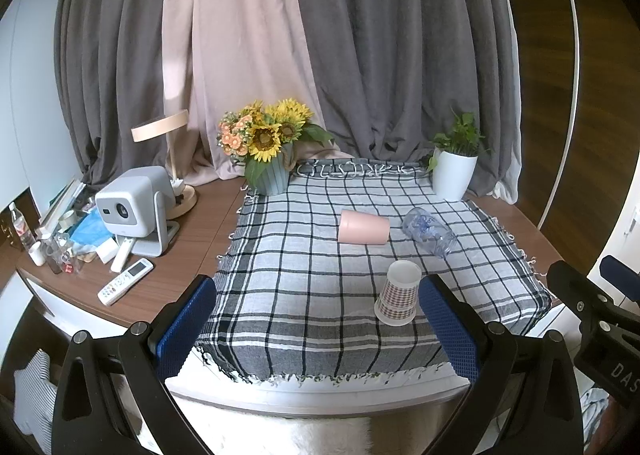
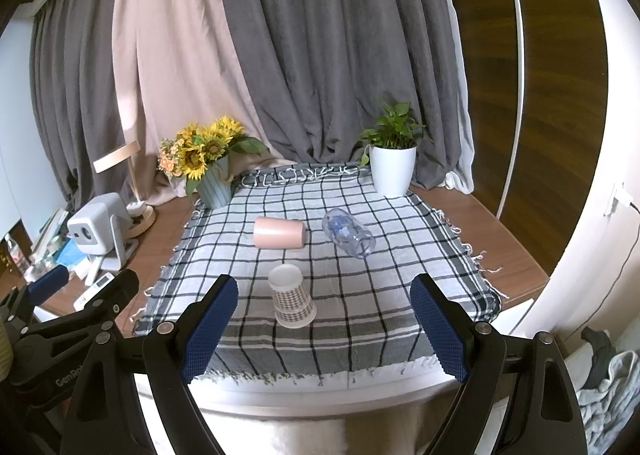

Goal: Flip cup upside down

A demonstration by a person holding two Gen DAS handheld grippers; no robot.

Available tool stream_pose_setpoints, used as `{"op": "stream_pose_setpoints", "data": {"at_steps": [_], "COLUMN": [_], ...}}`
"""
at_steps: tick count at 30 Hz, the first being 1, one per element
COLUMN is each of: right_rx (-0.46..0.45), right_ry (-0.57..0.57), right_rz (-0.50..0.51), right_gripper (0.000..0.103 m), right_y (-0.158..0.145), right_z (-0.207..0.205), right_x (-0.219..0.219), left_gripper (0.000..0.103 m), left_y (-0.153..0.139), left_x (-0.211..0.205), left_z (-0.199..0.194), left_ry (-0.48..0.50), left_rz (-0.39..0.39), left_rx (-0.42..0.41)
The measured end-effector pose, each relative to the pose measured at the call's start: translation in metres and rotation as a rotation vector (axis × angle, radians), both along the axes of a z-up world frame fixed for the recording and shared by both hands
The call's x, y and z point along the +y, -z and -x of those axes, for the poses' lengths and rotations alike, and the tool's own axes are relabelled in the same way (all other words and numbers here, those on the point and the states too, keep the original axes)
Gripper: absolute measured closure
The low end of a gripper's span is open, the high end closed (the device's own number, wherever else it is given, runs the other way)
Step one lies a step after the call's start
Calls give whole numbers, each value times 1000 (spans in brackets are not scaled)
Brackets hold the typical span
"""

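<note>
A checked paper cup [image 1: 398, 293] stands upside down on the plaid cloth [image 1: 300, 287], near its front edge; it also shows in the right wrist view [image 2: 292, 299]. A pink cup [image 1: 363, 228] [image 2: 279, 233] lies on its side behind it. A clear glass jar [image 1: 429, 232] [image 2: 348, 233] lies on its side to the right of the pink cup. My left gripper [image 1: 318, 331] is open and empty, short of the table's front edge. My right gripper [image 2: 324, 331] is open and empty, also in front of the table.
A sunflower pot [image 1: 268, 147] [image 2: 208, 163] stands at the cloth's back left, a white plant pot [image 1: 454, 171] [image 2: 392, 167] at the back right. A projector [image 1: 134, 207], lamp [image 1: 168, 143], remote [image 1: 126, 281] and clutter fill the table's left side. Curtains hang behind.
</note>
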State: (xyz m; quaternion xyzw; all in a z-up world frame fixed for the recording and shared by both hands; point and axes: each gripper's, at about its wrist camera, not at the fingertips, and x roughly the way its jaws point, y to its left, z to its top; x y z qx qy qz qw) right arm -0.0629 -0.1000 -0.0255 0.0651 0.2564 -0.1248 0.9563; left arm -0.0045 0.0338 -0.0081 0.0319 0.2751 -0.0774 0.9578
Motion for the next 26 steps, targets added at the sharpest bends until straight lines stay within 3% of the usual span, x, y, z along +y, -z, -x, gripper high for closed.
{"op": "stream_pose_setpoints", "data": {"at_steps": [26], "right_rx": [-1], "right_ry": [4], "right_rz": [3], "right_gripper": [15], "right_y": [-2], "right_z": [2], "right_x": [3], "left_gripper": [0], "left_y": [-2], "left_x": [-2], "left_z": [-1], "left_ry": [5], "left_rz": [2], "left_rx": [5]}}
